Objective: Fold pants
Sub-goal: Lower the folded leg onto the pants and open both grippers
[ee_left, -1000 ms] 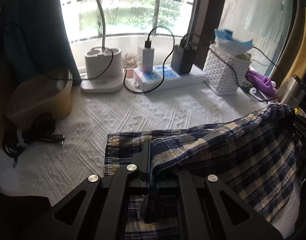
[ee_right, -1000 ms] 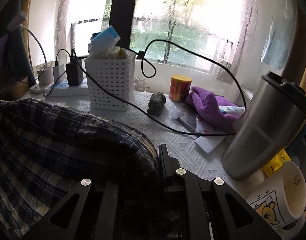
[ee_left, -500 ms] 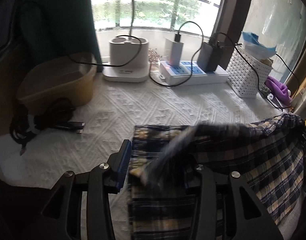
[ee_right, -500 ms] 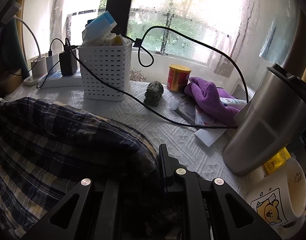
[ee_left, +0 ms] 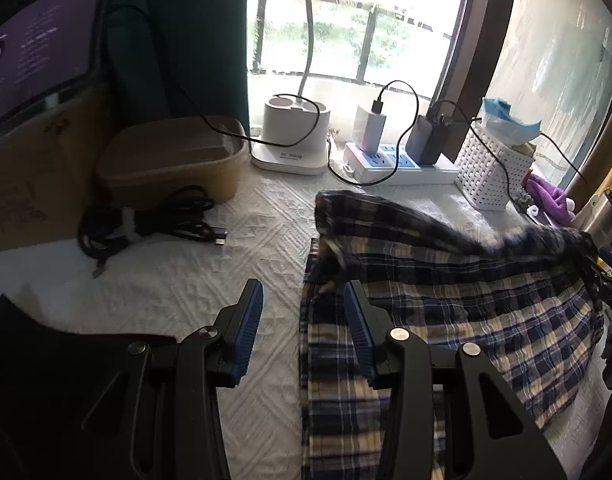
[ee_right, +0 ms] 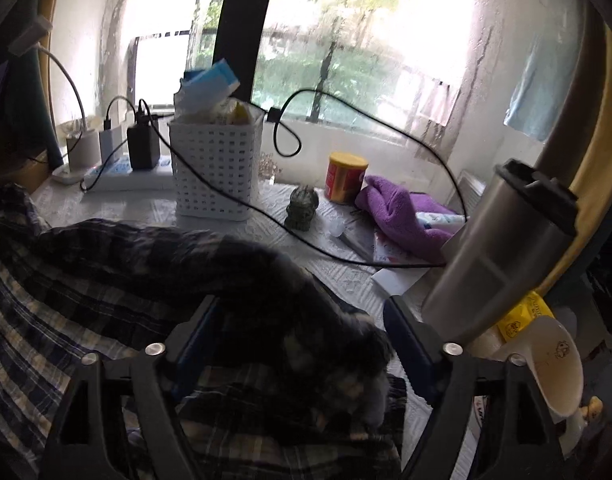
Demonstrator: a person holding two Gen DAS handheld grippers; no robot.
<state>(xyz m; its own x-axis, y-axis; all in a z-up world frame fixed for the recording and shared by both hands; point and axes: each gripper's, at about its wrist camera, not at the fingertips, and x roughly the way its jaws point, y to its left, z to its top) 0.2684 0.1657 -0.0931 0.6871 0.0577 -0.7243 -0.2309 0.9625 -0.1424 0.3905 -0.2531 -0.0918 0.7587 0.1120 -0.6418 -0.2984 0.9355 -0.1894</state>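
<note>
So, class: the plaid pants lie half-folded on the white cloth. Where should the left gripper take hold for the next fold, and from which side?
Probably the left edge of the plaid pants, where the layers stack beside bare white cloth. Come from that bare side, low, so one finger slips under the hem. The left gripper hangs open there; the right gripper is open too, with fabric loose between its fingers.

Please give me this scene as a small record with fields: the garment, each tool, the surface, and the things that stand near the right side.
garment: plaid pants, folded over, top layer blurred
left tool: jaws have just opened, apart; no cloth between them, one finger over the pants' edge
right tool: jaws have just opened, wide; cloth lies between them, not pinched
surface: white textured cloth
near right side: steel tumbler, mug, purple towel, white basket
</note>
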